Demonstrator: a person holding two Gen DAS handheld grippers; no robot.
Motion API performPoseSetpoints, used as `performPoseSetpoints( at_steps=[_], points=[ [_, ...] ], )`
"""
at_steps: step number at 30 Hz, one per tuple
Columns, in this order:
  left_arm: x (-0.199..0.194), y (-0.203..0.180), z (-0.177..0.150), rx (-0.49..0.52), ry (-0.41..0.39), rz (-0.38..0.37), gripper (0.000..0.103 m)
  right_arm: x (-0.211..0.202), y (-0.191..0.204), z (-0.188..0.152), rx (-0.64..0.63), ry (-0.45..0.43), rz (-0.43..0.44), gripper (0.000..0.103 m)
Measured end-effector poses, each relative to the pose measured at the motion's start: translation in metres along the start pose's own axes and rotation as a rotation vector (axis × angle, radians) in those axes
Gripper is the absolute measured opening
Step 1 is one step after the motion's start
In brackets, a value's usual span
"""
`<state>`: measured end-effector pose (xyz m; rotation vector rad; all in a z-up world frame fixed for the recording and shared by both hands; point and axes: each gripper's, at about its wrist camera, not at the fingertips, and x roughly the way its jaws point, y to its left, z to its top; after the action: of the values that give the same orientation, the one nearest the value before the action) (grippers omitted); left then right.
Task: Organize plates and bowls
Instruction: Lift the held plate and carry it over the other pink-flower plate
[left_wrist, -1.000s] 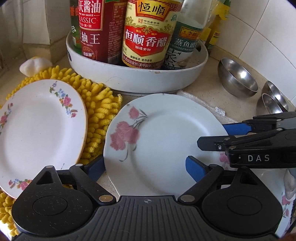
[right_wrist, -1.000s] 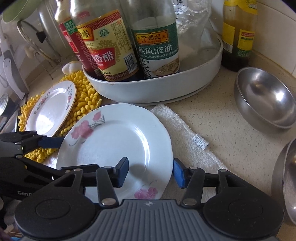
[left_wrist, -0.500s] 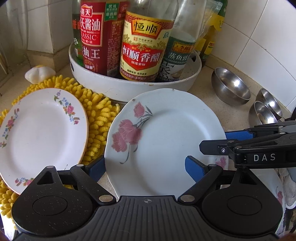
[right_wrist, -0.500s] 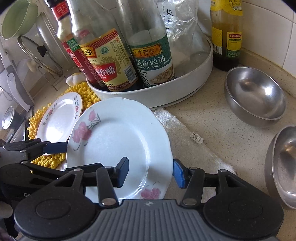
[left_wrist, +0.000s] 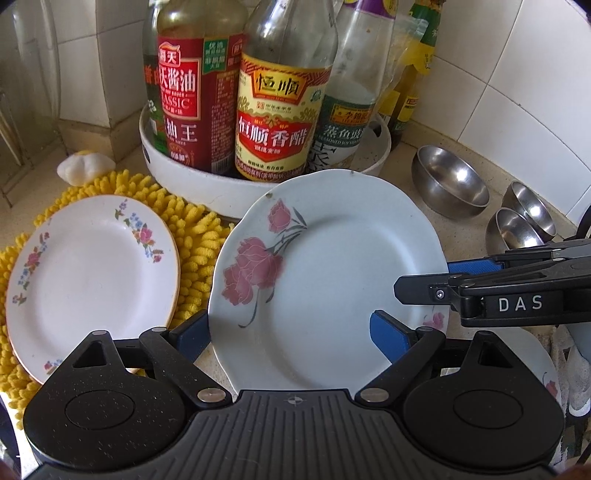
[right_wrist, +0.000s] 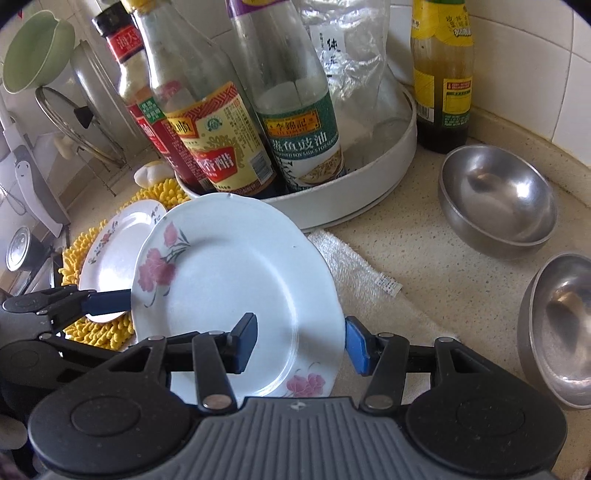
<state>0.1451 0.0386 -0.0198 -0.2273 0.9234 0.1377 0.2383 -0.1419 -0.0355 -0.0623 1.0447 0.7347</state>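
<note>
A white plate with pink roses (left_wrist: 332, 280) is held above the counter between both grippers. My left gripper (left_wrist: 291, 336) straddles its near edge, one blue finger under it and one over it. My right gripper (right_wrist: 299, 343) does the same at the plate's right rim (right_wrist: 236, 280), and its arm shows in the left wrist view (left_wrist: 517, 291). A smaller floral plate (left_wrist: 88, 277) lies on a yellow chenille mat (left_wrist: 199, 229) to the left. Steel bowls (right_wrist: 498, 199) stand on the counter to the right.
A white round tray (left_wrist: 207, 184) with several sauce bottles stands just behind the plate. A white cloth (right_wrist: 369, 280) lies on the beige counter under the plate's right side. Another steel bowl (right_wrist: 561, 325) sits at the far right. Tiled wall behind.
The rose plate has risen off the counter and cloth, carried by both grippers, and both cameras have lifted with it. The small plate and bowls have not moved.
</note>
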Motion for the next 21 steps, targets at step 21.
performPoseSetpoints(
  at_steps=[21],
  points=[
    [-0.014,-0.03,0.009,0.098,-0.039,-0.059,0.094,-0.045,-0.018,-0.005,0.097,-0.043,-0.054,0.062]
  ],
)
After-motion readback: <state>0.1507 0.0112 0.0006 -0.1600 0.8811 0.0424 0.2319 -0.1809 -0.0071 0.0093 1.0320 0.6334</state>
